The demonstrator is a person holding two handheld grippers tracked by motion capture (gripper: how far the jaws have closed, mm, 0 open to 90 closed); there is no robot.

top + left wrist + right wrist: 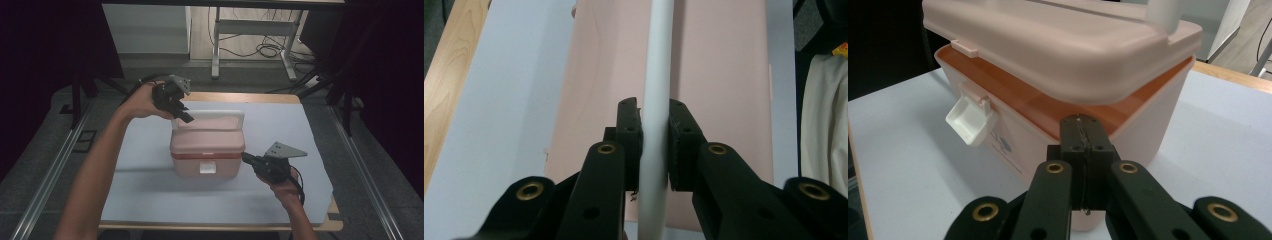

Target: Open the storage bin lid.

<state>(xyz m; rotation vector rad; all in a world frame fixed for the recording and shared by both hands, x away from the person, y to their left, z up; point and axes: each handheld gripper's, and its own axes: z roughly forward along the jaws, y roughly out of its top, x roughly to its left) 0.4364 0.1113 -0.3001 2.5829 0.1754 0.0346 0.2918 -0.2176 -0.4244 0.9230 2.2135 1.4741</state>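
Left gripper (655, 145) squeezes the white handle (658, 75) of the pink box (206, 150), which sits in the middle of the white table top (280, 195). Its lid (1058, 45) is lifted a little, and the white latch (970, 119) hangs loose. Right gripper (1083, 135) is closed on nothing, its tips at the box's corner under the lid.

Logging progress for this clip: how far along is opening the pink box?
Done: the white front latch hangs unclipped. In hand: the left gripper clamps the white bar handle, the pale pink plastic lid sits slightly ajar, and the shut right gripper presses at the seam. Left: swinging the lid fully open.
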